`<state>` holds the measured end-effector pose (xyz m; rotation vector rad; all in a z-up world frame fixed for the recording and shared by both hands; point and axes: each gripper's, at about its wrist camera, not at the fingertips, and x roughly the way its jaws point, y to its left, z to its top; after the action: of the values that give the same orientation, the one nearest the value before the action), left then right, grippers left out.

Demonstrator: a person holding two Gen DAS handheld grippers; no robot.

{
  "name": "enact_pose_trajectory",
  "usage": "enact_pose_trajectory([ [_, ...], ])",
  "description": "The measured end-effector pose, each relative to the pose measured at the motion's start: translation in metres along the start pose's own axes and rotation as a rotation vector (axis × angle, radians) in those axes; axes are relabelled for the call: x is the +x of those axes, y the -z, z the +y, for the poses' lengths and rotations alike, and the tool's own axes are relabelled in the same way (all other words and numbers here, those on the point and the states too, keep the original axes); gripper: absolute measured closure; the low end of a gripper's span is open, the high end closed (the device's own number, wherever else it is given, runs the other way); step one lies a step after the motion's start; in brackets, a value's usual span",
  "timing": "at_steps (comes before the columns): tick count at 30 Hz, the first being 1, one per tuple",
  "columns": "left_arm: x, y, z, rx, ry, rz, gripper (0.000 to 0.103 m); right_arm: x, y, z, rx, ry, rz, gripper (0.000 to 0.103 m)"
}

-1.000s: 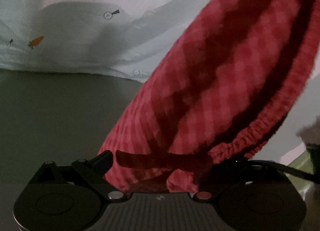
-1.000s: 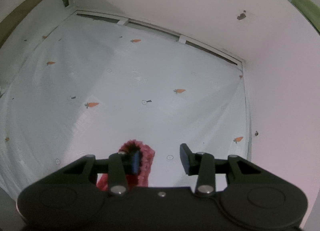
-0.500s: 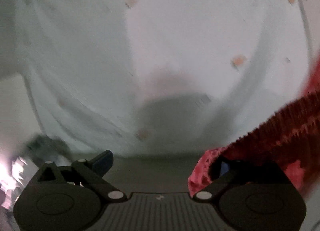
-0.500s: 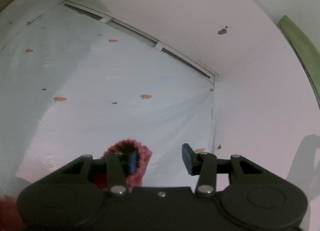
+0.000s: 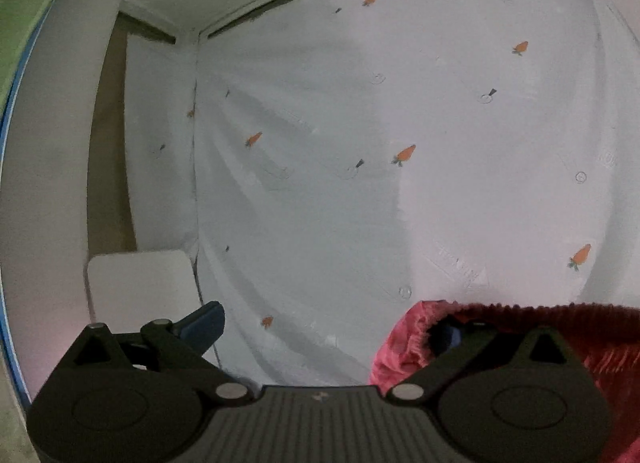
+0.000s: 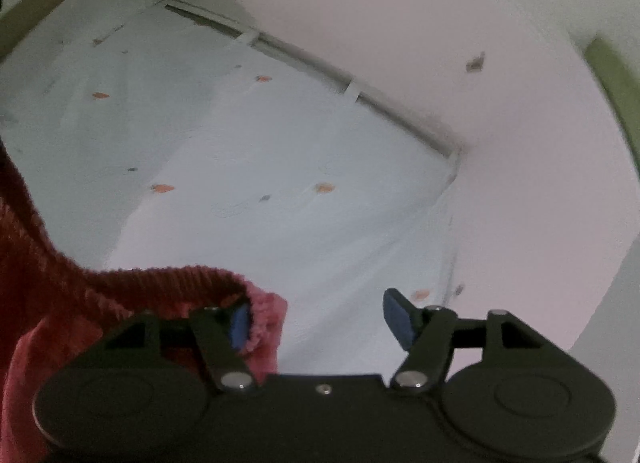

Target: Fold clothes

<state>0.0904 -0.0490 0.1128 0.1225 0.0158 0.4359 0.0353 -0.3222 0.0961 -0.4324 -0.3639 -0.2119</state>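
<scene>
Swung up from the dim grey surface it faced a second ago, the left gripper (image 5: 332, 327) now looks across a white bed sheet printed with small orange carrots (image 5: 360, 191), stretched flat and filling the centre of both views. A red knitted garment with an elasticated ribbed edge (image 5: 520, 327) hangs in the lower right of the left view and the lower left of the right view, its hem draped over the inner finger of each tool, the stretch between them sagging. Both sets of jaws stand wide apart, clamping nothing: the cloth is hooked on one finger of each, and the right gripper (image 6: 320, 323) shows clear sheet between its blue pads (image 6: 396, 319). A pale pink wall (image 6: 500, 103) closes the upper right of that view. Folding appears barely begun: the garment is lifted and held off the sheet, no crease or laid fold is visible, and spreading it flat and making every fold seemingly remain.
</scene>
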Motion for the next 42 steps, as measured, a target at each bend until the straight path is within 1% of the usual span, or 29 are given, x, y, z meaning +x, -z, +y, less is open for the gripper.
enact_pose_trajectory([
  [2, 0.001, 0.004, 0.000, 0.002, 0.014, 0.025, 0.001, -0.010, -0.002, -0.006, 0.048, -0.042, 0.049, 0.036],
  [6, -0.009, 0.005, 0.013, 0.066, 0.020, 0.082, 0.001, -0.016, -0.007, -0.007, 0.131, -0.101, 0.163, 0.036],
  [8, 0.000, 0.008, 0.018, 0.062, 0.027, 0.128, 0.000, -0.012, -0.005, -0.002, 0.157, -0.108, 0.193, 0.035],
  [11, 0.023, 0.021, 0.023, 0.030, 0.036, 0.219, 0.000, 0.005, 0.007, 0.011, 0.196, -0.123, 0.255, 0.033],
  [14, 0.050, 0.039, 0.028, -0.016, 0.054, 0.322, 0.000, 0.022, 0.022, 0.028, 0.198, -0.145, 0.311, 0.032],
  [17, 0.088, 0.059, 0.023, -0.024, 0.063, 0.407, 0.000, 0.044, 0.040, 0.055, 0.154, -0.160, 0.344, 0.032],
  [20, 0.133, 0.077, 0.013, -0.021, 0.081, 0.459, 0.000, 0.075, 0.059, 0.087, 0.101, -0.172, 0.371, 0.032],
  [23, 0.187, 0.093, -0.007, -0.008, 0.100, 0.478, 0.000, 0.117, 0.081, 0.117, 0.075, -0.176, 0.413, 0.032],
  [24, 0.208, 0.100, -0.015, -0.003, 0.105, 0.479, 0.000, 0.137, 0.090, 0.130, 0.072, -0.176, 0.429, 0.032],
  [26, 0.261, 0.120, -0.037, 0.009, 0.120, 0.494, 0.000, 0.179, 0.112, 0.154, 0.071, -0.177, 0.464, 0.032],
  [28, 0.318, 0.148, -0.063, 0.032, 0.147, 0.518, 0.000, 0.224, 0.148, 0.184, 0.083, -0.185, 0.512, 0.030],
  [29, 0.348, 0.169, -0.079, 0.060, 0.177, 0.539, 0.000, 0.249, 0.174, 0.205, 0.062, -0.206, 0.566, 0.028],
  [30, 0.382, 0.195, -0.096, 0.091, 0.215, 0.587, 0.000, 0.273, 0.200, 0.226, 0.041, -0.228, 0.619, 0.028],
  [31, 0.414, 0.223, -0.111, 0.114, 0.252, 0.672, 0.001, 0.298, 0.227, 0.247, 0.024, -0.254, 0.687, 0.028],
  [32, 0.441, 0.248, -0.122, 0.115, 0.279, 0.764, 0.002, 0.320, 0.260, 0.268, 0.019, -0.298, 0.804, 0.031],
  [33, 0.467, 0.273, -0.130, 0.080, 0.306, 0.852, 0.002, 0.342, 0.292, 0.290, 0.014, -0.341, 0.922, 0.042],
  [34, 0.488, 0.295, -0.134, 0.038, 0.325, 0.930, 0.003, 0.363, 0.323, 0.311, 0.016, -0.384, 1.038, 0.047],
  [35, 0.503, 0.311, -0.138, 0.015, 0.332, 0.997, 0.003, 0.376, 0.346, 0.324, 0.043, -0.423, 1.131, 0.053],
  [36, 0.516, 0.324, -0.140, -0.001, 0.337, 1.040, 0.004, 0.380, 0.358, 0.331, 0.076, -0.457, 1.158, 0.051],
  [37, 0.522, 0.332, -0.141, 0.001, 0.337, 1.045, 0.004, 0.384, 0.368, 0.336, 0.106, -0.488, 1.183, 0.048],
  [39, 0.529, 0.339, -0.142, 0.017, 0.340, 1.026, 0.003, 0.385, 0.376, 0.336, 0.150, -0.513, 1.199, 0.039],
  [40, 0.532, 0.341, -0.140, 0.002, 0.356, 1.028, 0.003, 0.385, 0.380, 0.334, 0.180, -0.519, 1.205, 0.036],
  [41, 0.536, 0.344, -0.138, -0.030, 0.380, 1.045, 0.003, 0.387, 0.383, 0.331, 0.228, -0.523, 1.219, 0.030],
  [42, 0.541, 0.347, -0.135, -0.072, 0.404, 1.073, 0.003, 0.388, 0.387, 0.329, 0.276, -0.528, 1.237, 0.030],
])
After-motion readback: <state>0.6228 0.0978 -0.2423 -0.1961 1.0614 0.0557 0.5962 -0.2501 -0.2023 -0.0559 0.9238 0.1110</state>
